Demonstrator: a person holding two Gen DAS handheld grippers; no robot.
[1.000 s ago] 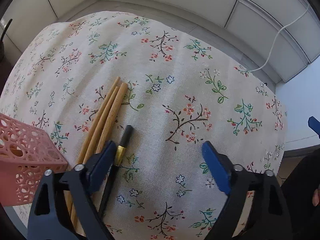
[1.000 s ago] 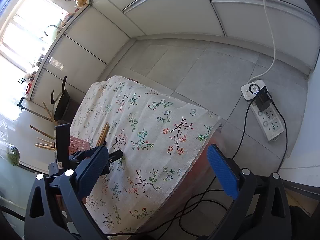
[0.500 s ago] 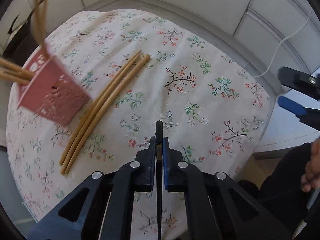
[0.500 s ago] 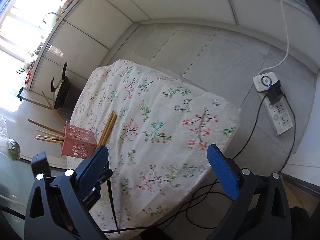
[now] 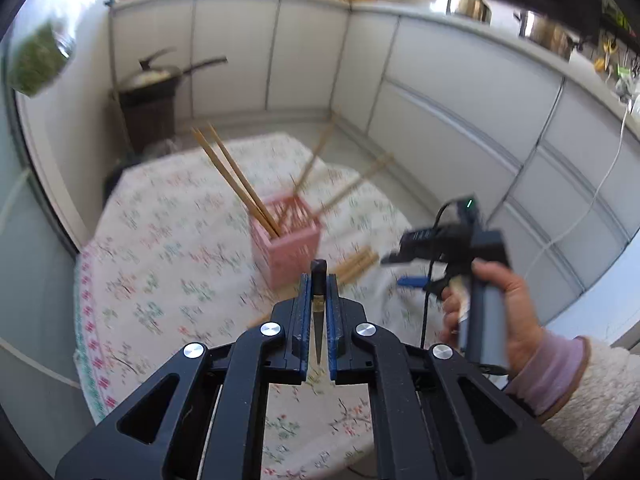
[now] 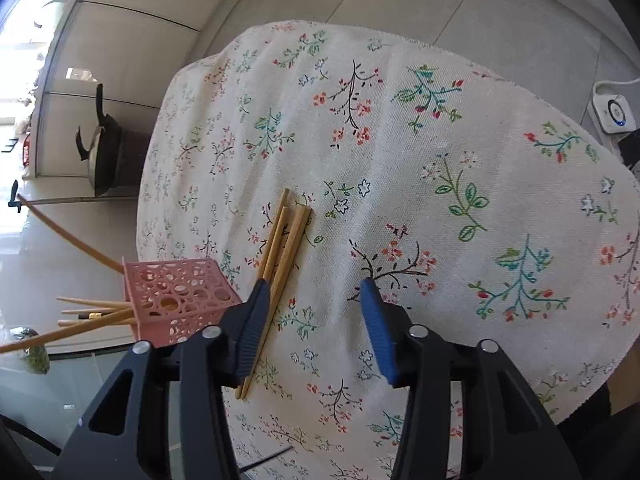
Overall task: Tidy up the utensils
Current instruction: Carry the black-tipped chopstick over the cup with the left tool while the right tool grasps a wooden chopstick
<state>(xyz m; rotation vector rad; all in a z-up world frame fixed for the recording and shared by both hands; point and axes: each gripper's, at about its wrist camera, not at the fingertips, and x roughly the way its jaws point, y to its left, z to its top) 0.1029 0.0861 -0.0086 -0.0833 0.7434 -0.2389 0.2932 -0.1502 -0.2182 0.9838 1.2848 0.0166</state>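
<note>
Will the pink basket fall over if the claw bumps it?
Probably it could. The pink basket is full of holes, so it looks light. Long chopsticks lean far out over its rim, which likely makes it top-heavy. It also sits on a soft flowered tablecloth, so a nudge may slide or tip it rather than leave it steady.

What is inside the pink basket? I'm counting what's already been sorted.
Several wooden chopsticks stand slanted in the pink basket, tops poking out; the right wrist view also shows a dark, gold-banded utensil. Their lower ends are hidden by the walls, and blur prevents an exact count.
</note>
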